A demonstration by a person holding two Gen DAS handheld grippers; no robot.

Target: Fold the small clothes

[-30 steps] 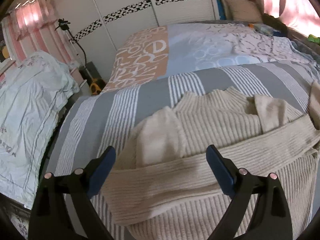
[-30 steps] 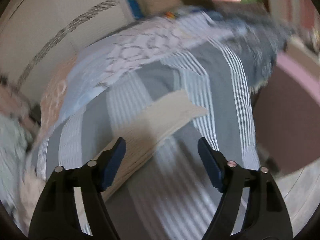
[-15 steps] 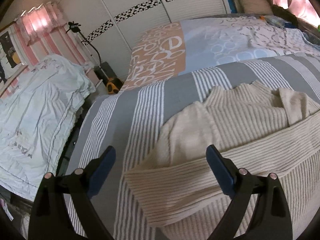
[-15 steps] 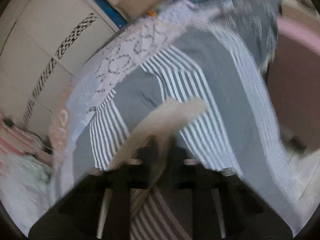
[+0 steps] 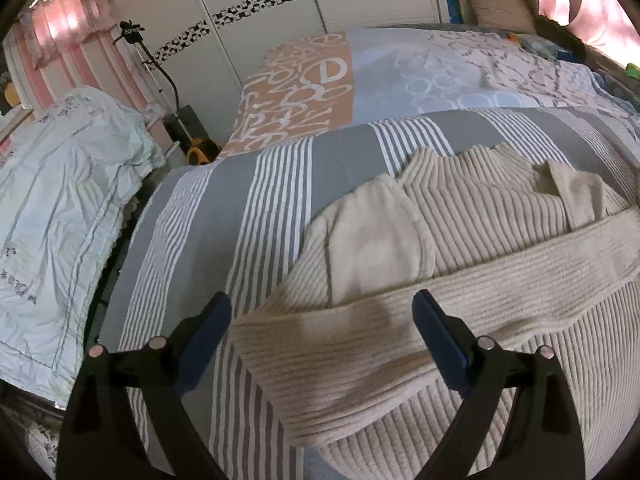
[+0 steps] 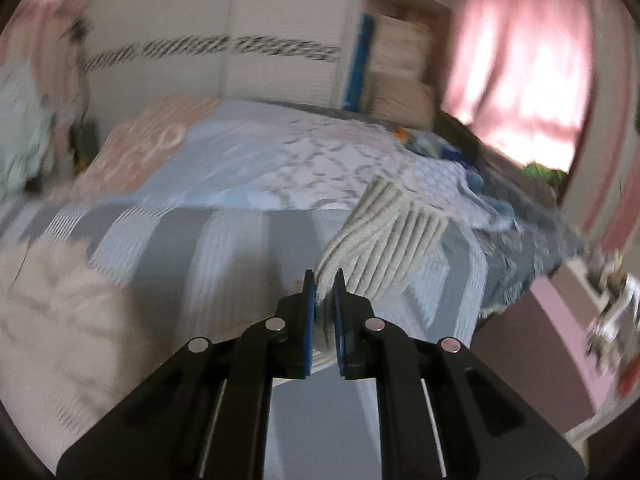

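Note:
A cream ribbed sweater (image 5: 480, 240) lies on the grey striped bedspread (image 5: 260, 208), one sleeve (image 5: 400, 336) folded across its body. My left gripper (image 5: 322, 320) hovers open just above that sleeve's cuff end, holding nothing. In the blurred right wrist view, my right gripper (image 6: 324, 280) is shut on the other ribbed sleeve (image 6: 384, 240), whose cuff stands lifted above the bed. The sweater's body (image 6: 52, 280) shows as a pale heap at the left.
A patchwork quilt (image 5: 400, 80) covers the far half of the bed. A pale green bundle of bedding (image 5: 60, 208) lies off the left edge. White wardrobe doors (image 5: 280, 12) stand behind, with pink curtains (image 6: 520, 80) at the right. The bed's right edge (image 6: 500, 300) drops to the floor.
My right gripper went from open over the sleeve to shut on it, and lifted it as the view swung level. The left gripper stayed open, shifting slightly over the folded sleeve.

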